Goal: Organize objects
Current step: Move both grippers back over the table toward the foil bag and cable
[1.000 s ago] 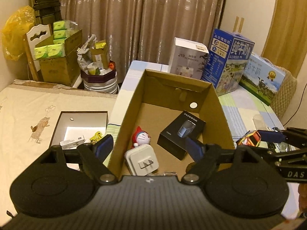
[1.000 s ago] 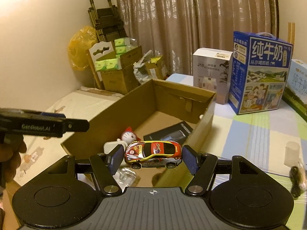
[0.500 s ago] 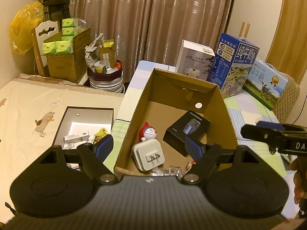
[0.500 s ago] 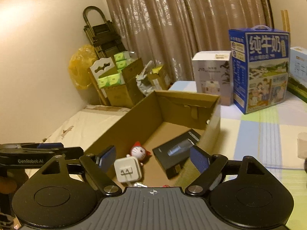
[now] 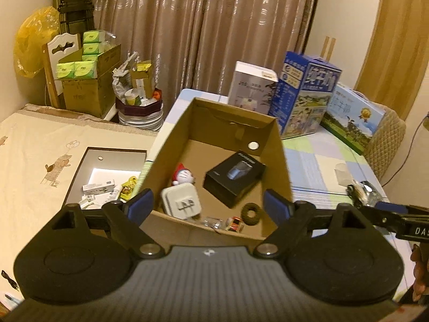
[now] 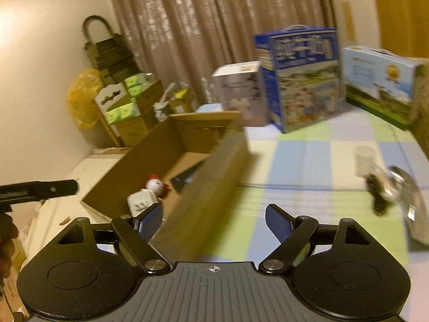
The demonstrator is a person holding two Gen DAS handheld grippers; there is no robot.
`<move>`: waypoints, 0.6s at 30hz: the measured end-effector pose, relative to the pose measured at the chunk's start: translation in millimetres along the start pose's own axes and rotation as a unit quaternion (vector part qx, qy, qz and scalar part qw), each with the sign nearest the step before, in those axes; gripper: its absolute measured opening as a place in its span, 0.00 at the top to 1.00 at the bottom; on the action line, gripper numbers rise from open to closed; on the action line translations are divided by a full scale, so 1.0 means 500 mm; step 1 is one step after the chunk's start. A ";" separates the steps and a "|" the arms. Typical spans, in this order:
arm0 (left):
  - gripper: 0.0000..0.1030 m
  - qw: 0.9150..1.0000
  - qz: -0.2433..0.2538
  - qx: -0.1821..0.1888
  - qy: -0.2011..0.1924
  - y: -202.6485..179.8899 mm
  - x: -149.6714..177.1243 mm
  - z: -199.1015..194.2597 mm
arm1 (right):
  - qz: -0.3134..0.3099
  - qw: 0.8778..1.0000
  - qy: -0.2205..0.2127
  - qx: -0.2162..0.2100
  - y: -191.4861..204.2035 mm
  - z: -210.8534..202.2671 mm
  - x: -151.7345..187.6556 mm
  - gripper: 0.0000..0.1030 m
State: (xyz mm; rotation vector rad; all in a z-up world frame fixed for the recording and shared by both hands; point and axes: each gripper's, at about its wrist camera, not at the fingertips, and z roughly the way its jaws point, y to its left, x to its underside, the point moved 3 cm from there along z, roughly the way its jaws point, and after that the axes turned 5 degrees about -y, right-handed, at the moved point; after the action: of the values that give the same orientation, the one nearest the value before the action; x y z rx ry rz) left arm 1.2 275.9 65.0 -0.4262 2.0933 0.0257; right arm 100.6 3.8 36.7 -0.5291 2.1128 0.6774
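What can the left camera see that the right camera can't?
Only the left view shows the toy car and dark ring low in the cardboard box, plus the flat tray of small packets beside it. Only the right view shows the open right tongs. Both show the white charger, red-hatted doll, blue milk carton and curtains.

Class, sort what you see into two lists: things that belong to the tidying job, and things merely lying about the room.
Job:
cardboard box
toy car
white charger plug
black product box
Doraemon figure
left gripper
right gripper

Lying about:
blue milk carton
yellow bag
curtain
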 end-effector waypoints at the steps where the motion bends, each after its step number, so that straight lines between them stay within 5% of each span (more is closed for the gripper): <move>1: 0.15 1.000 0.002 0.002 -0.001 -0.010 0.002 -0.006 | 0.002 1.000 -0.002 0.008 -0.012 -0.015 0.004 0.21; 11: 0.01 0.999 0.013 0.048 -0.011 -0.142 0.020 -0.050 | 0.033 0.995 -0.037 0.087 -0.157 -0.174 0.022 0.21; 18: 0.01 0.995 0.045 0.087 0.001 -0.256 0.030 -0.042 | 0.080 0.985 -0.061 0.138 -0.266 -0.264 0.025 0.21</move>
State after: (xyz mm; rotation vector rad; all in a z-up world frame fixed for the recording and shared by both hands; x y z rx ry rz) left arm 16.6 147.5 82.7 -0.2271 2.0942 -0.1031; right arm 93.1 -182.9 56.5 -0.1629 2.1021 0.4800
